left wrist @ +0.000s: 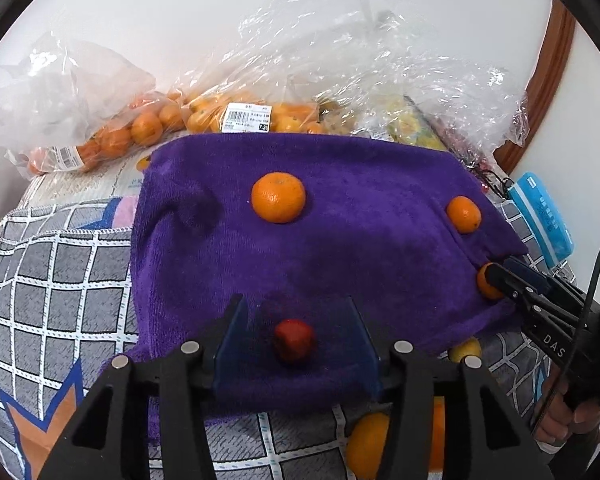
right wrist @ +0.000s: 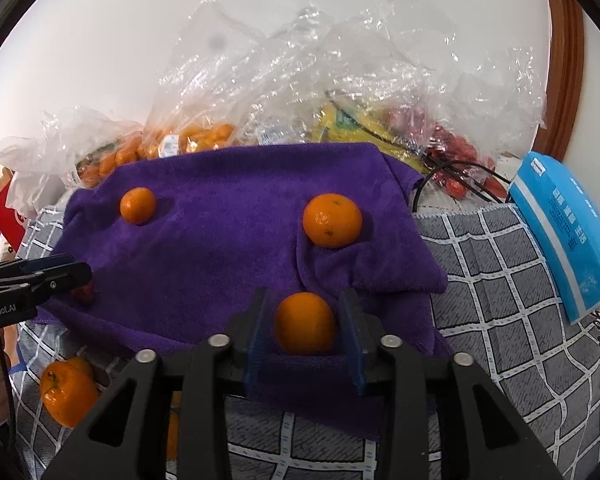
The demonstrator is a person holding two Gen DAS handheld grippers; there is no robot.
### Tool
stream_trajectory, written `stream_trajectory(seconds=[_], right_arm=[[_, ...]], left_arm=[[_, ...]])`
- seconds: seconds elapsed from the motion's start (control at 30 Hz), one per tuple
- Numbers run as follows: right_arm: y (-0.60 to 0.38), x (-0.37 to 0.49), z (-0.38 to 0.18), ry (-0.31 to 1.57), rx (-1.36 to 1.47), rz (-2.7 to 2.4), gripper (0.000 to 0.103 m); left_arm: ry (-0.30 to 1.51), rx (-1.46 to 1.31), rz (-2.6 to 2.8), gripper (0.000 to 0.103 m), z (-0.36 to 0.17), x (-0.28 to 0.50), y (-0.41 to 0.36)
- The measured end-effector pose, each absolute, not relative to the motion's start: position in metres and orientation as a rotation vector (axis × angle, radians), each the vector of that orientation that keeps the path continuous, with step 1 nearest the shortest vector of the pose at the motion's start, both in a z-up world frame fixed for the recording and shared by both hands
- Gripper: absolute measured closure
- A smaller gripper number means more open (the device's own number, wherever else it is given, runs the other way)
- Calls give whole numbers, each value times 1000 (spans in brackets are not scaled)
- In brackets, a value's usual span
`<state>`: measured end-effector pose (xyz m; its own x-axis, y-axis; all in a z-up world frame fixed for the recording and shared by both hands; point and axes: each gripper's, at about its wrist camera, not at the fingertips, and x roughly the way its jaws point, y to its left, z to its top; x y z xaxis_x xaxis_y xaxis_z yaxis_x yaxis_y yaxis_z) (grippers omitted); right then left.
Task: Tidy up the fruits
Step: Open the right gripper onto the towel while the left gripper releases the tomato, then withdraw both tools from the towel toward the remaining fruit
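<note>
A purple towel (left wrist: 340, 240) lies on a checked cloth. On it sit a large orange (left wrist: 278, 197), a smaller orange (left wrist: 464, 214) and a small red fruit (left wrist: 294, 339). My left gripper (left wrist: 296, 312) is open with the red fruit between its blue fingers, not touching them. My right gripper (right wrist: 305, 300) has its blue fingers against both sides of an orange (right wrist: 305, 323) at the towel's near edge. In the left wrist view the right gripper (left wrist: 496, 276) covers part of that orange (left wrist: 485, 286). Two other oranges (right wrist: 332, 220) (right wrist: 137, 205) lie farther back on the towel.
Clear plastic bags of oranges (left wrist: 148, 128) and other fruit (right wrist: 452, 152) line the wall behind the towel. A blue packet (right wrist: 560, 232) lies at the right. Loose oranges (right wrist: 68, 392) (left wrist: 370, 444) and a yellow fruit (left wrist: 466, 350) rest on the checked cloth (right wrist: 500, 288) near the front.
</note>
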<state>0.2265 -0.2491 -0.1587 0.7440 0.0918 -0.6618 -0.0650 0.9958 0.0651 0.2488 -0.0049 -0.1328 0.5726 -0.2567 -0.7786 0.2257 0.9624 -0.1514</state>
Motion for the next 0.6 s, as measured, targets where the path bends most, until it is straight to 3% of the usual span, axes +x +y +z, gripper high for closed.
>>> stream_trajectory(seconds=[0.33,0.6], right_arm=[[-235,194,-136,733,16,23,44],[-237,154,-125,721,19,-58,43]], left_arm=[[827,35,-236,45,-100,227,-6],[845,37,-270,45,-100,206,-4]])
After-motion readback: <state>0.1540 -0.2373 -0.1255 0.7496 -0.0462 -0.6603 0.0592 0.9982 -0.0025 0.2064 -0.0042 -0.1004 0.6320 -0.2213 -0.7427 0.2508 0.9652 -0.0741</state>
